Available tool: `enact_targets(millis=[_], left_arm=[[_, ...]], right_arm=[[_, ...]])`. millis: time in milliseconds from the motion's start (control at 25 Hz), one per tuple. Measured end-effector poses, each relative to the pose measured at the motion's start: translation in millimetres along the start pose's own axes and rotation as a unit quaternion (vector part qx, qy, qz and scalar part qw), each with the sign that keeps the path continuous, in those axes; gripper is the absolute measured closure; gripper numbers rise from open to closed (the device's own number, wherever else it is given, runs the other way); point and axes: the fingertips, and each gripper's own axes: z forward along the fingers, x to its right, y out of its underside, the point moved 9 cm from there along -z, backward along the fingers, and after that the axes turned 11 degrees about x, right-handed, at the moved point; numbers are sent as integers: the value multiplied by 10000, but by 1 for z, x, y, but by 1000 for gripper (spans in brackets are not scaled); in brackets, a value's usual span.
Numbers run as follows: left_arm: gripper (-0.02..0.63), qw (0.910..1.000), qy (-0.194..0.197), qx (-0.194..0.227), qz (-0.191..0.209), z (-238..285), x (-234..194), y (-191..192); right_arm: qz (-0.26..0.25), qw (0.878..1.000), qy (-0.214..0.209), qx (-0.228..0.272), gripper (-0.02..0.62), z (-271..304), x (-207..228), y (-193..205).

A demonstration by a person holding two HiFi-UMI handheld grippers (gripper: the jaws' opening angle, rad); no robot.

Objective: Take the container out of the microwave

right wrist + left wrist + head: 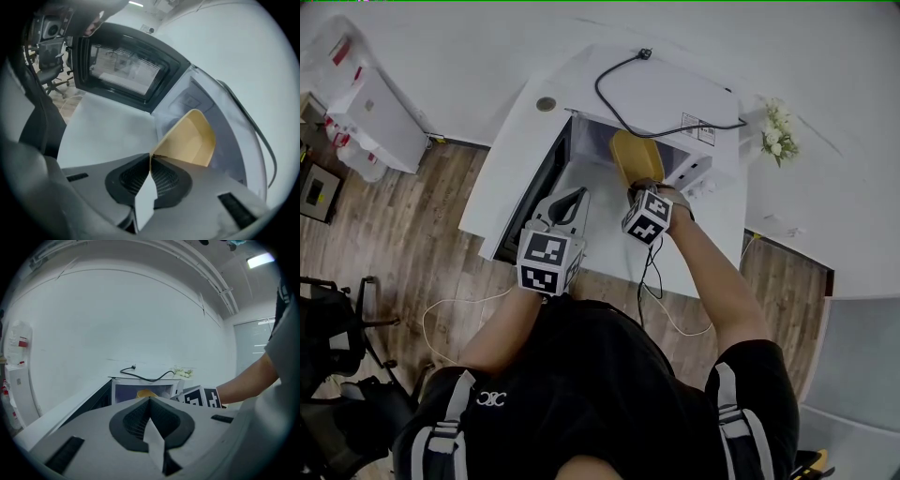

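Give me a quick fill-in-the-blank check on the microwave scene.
The right gripper is shut on the rim of the ____ container.
The door of the microwave stands ____.
The black cable lies on ____ of the microwave.
The left gripper holds ____.
Missing words: yellow; open; top; nothing.

White wall (441,47), plain, no marks. Brown wood-plank floor (412,225). White table (492,187) stands against the wall. Small white cabinet (380,117) off to the left; black office chair (328,328) nearer, lower left. Ceiling strip light (260,259) lit. Glazed panel (255,348) at right.
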Motion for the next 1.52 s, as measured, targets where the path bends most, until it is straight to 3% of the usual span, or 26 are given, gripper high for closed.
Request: enact_targets(millis=[320,720,920,1520], left_arm=[[592,9999,98,-56,-68,-2,6,4],[592,9994,278,-169,-118,4,19,12],[593,9986,460,-234,-109,11,29,16],[593,9937,1037,-419,-4,40,61,24]], right_arm=[[244,9994,-195,147,579,-29,-17,5],[443,9956,-827,-59,581,-57,-50,27],[503,9952,-838,-105,581,-76,-65,36],[1086,9887,-558,-871,583,-105,-85,91]])
